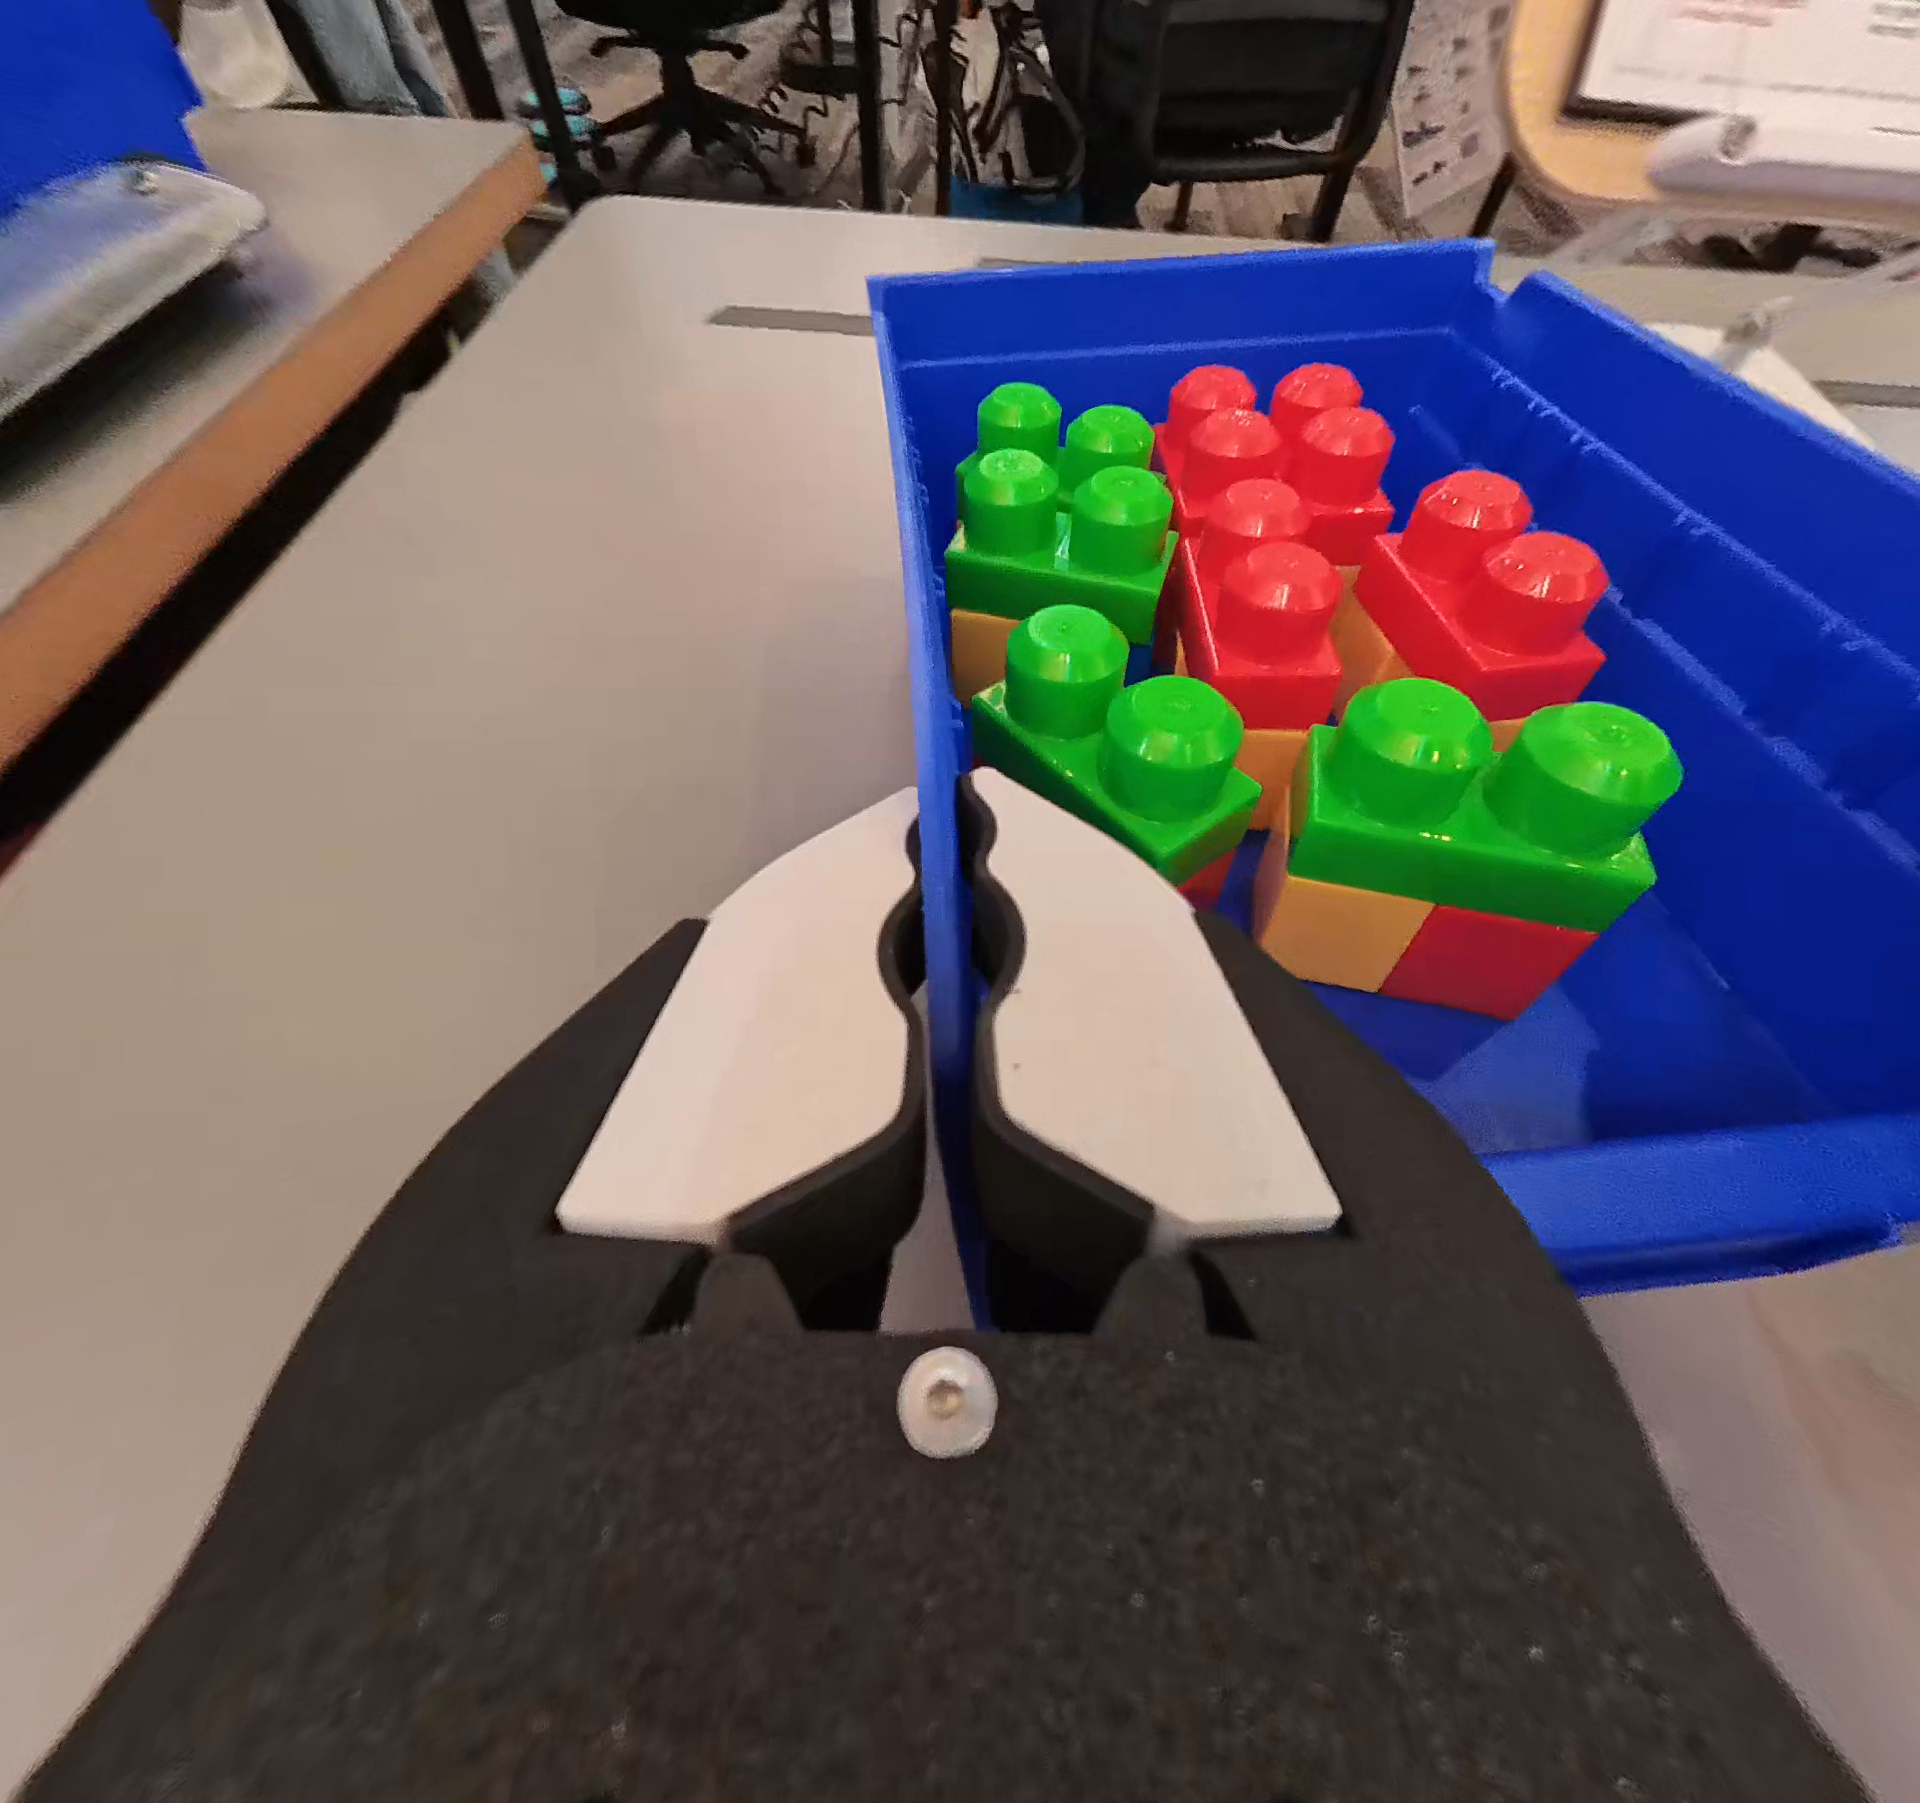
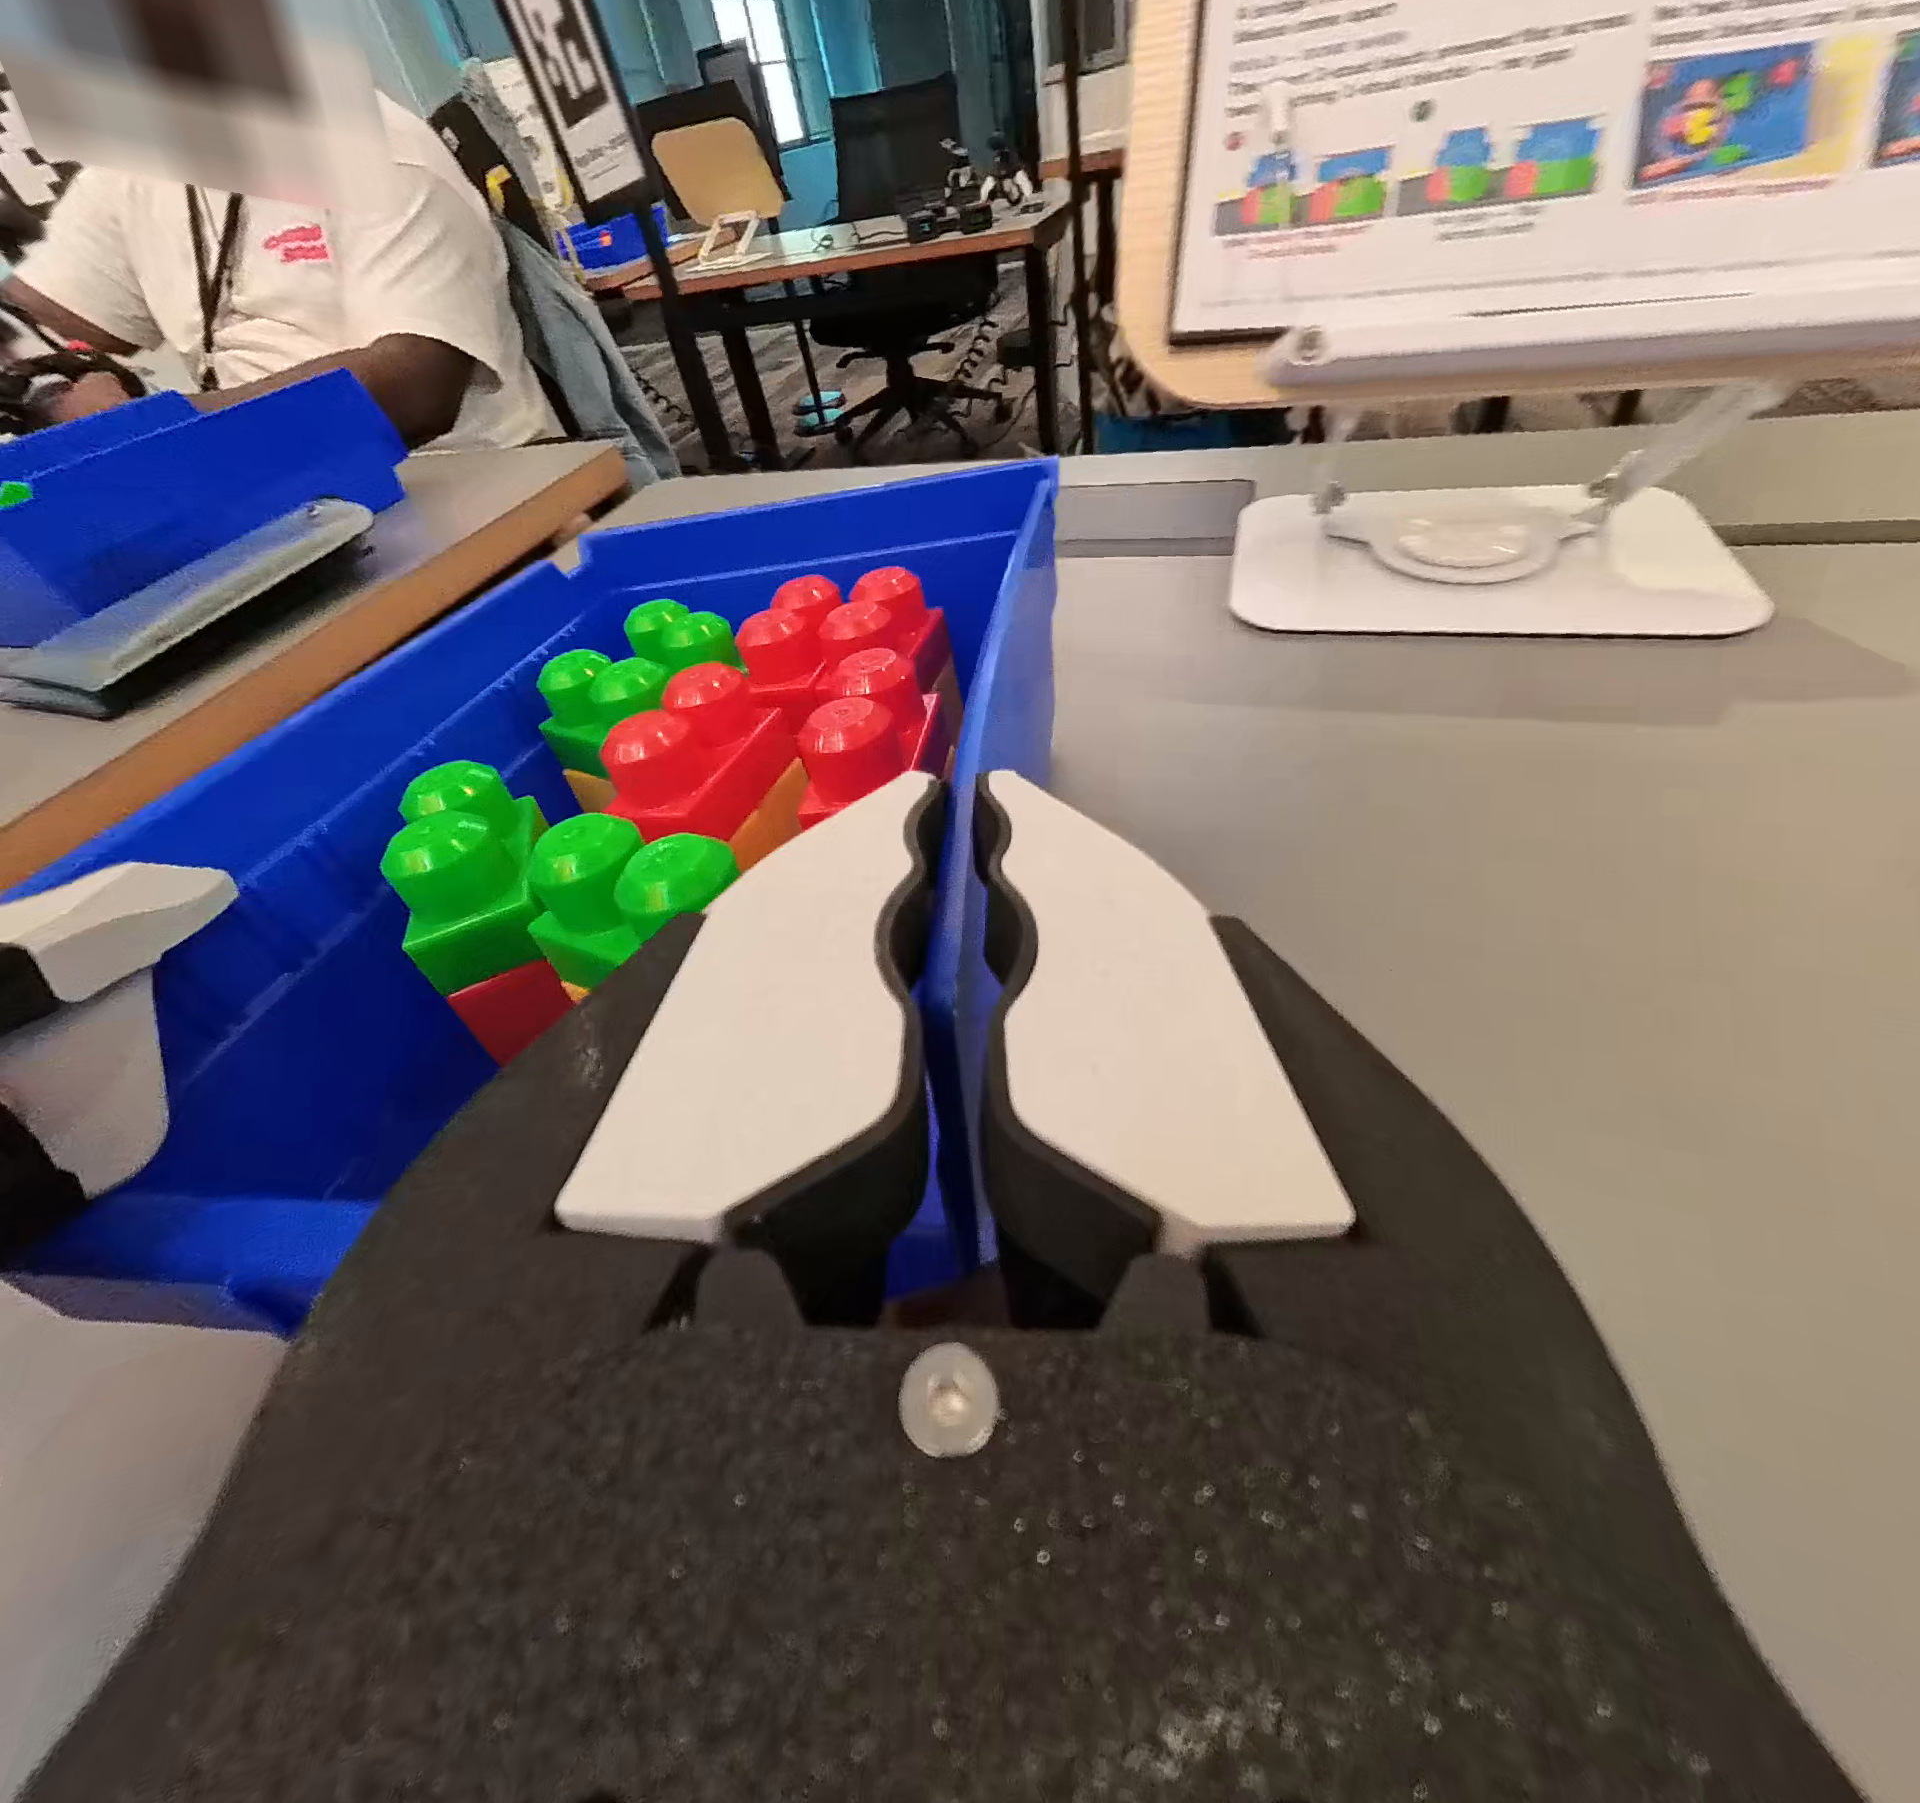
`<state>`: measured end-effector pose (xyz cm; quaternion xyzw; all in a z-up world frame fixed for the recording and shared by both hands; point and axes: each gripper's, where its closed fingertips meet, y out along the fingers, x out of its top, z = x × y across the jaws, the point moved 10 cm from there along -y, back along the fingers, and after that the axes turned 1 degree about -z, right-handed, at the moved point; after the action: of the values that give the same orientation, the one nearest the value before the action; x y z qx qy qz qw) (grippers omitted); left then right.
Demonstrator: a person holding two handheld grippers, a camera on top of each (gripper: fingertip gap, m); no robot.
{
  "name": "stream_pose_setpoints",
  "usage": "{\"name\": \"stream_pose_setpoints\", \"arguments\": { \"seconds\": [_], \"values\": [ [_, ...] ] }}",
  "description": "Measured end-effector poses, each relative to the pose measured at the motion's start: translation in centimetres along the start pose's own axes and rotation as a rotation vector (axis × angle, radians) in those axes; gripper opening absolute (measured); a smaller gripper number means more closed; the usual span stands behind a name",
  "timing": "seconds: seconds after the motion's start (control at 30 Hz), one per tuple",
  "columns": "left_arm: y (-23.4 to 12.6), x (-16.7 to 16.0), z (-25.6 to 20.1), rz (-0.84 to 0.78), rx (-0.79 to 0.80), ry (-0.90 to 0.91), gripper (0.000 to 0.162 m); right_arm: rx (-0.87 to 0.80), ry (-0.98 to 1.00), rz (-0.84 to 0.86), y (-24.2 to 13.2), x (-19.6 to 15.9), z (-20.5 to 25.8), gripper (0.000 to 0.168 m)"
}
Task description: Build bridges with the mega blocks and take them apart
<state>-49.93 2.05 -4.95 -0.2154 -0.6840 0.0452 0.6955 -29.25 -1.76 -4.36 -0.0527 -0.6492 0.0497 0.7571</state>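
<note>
A grey table (image 1: 540, 714) carries everything before me, its surface running out to the right in the right wrist view, where a white stand (image 2: 1496, 564) holds up an instruction sheet (image 2: 1558, 91) near the far edge. On that table sits a blue bin (image 1: 1714, 631), long and open-topped, and I grip it by both side walls. My left gripper (image 1: 943, 797) is pinched on the bin's left wall, one white finger outside and the other inside, the blue plastic standing up thin between them. My right gripper (image 2: 961, 792) is clamped the same way on the opposite wall, with the blocks to its left and bare table to its right. The mega blocks (image 1: 1278, 631) all lie inside the bin, gathered toward its far end: short stacks of green and red bricks with studs up, set on orange and red bricks below. Nearest my left gripper stands a two-stud green brick (image 1: 1475, 818) on an orange and a red one, just beside a second green brick (image 1: 1112, 766) that leans at a tilt. In the right wrist view the tip of my left gripper shows at the left edge, against the bin's far wall. Beyond, at a neighbouring table, a person in a white shirt (image 2: 343, 288) sits behind another blue bin (image 2: 197, 475).
</note>
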Motion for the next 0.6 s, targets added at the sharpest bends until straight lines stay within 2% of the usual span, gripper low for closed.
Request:
{"name": "stream_pose_setpoints", "arguments": {
  "seconds": [0.23, 0.43, 0.6],
  "values": [
    [2.5, 1.0, 5.2, -0.056, 0.041, 0.06, 0.001, 0.02, -0.008, 0.012, 3.5, -1.6, 4.0, 0.006],
    [4.7, 0.6, 5.8, -0.051, 0.021, 0.036, 0.001, 0.016, -0.013, 0.034, 5.3, -2.2, 3.7, 0.006],
    [6.1, 0.5, 7.0, -0.035, -0.015, -0.004, 0.002, 0.062, 0.012, 0.063, 5.3, -3.2, 4.4, 0.011]
  ]
}}
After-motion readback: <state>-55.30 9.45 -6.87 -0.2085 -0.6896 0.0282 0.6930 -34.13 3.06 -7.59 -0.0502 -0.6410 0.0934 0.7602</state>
